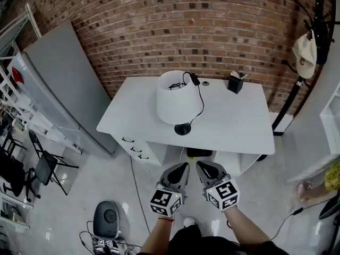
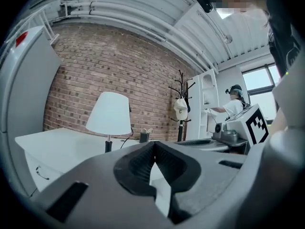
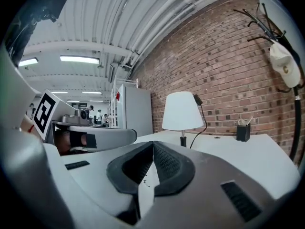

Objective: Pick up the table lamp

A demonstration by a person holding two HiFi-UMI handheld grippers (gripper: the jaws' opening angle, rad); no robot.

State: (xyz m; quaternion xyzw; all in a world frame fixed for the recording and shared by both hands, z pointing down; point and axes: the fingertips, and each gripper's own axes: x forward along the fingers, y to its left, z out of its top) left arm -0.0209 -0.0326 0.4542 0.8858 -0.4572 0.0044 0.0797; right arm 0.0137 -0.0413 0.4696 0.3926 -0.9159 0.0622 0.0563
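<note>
Rough brick (image 1: 186, 25) backs smooth desk (image 1: 234, 122), cone-shaded lamp (image 1: 178, 97); left tongs (image 1: 184, 166), right tongs (image 1: 200, 164) closed.

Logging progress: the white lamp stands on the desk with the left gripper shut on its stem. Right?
Not quite. The left gripper is shut on nothing, short of the desk, as the head view shows. The lamp does stand on it.

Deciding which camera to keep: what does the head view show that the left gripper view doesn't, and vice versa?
Head view only: folding chair, grey device on the floor. Left gripper view only: ceiling pipes, a window. Both: table lamp, white table, coat rack, brick wall.
</note>
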